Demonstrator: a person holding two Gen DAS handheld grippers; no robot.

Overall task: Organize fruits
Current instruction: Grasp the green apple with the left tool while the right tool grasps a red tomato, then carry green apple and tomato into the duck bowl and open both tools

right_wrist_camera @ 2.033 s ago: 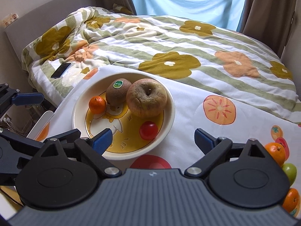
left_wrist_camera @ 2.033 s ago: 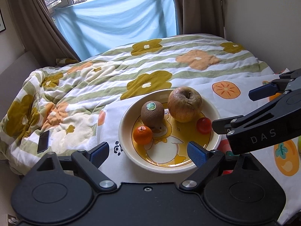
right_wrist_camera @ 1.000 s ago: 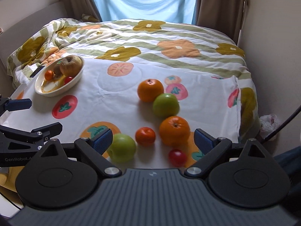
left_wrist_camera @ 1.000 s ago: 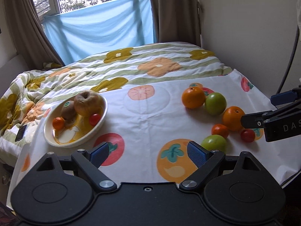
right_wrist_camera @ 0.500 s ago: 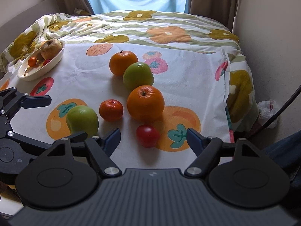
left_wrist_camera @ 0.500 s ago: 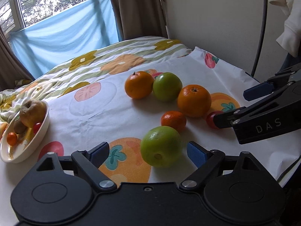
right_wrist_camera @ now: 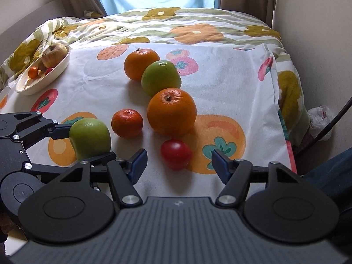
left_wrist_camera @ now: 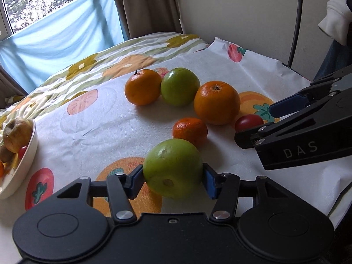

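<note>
On the fruit-print cloth, the near green apple (left_wrist_camera: 173, 167) sits between the blue pads of my left gripper (left_wrist_camera: 172, 179). Its jaws are closing and both pads press the apple's sides. In the right wrist view the same apple (right_wrist_camera: 90, 137) shows at the left, inside that gripper (right_wrist_camera: 88, 143). My right gripper (right_wrist_camera: 178, 162) straddles a small red tomato (right_wrist_camera: 176, 156). Its jaws are closing too, with gaps on both sides of the tomato. Beyond lie a mandarin (right_wrist_camera: 127, 122), a big orange (right_wrist_camera: 171, 112), a second green apple (right_wrist_camera: 161, 80) and another orange (right_wrist_camera: 141, 63).
A cream bowl (right_wrist_camera: 44, 83) at the far left holds a wrinkled apple, a kiwi and small fruits. A flowered quilt (right_wrist_camera: 198, 22) lies behind the cloth. The wall and a black cable (left_wrist_camera: 297, 22) are close on the right, where the cloth's edge drops off.
Both grippers sank toward the loose fruit. The left jaws went from wide apart to clamped on the near green apple. The right jaws narrowed around the red tomato.
</note>
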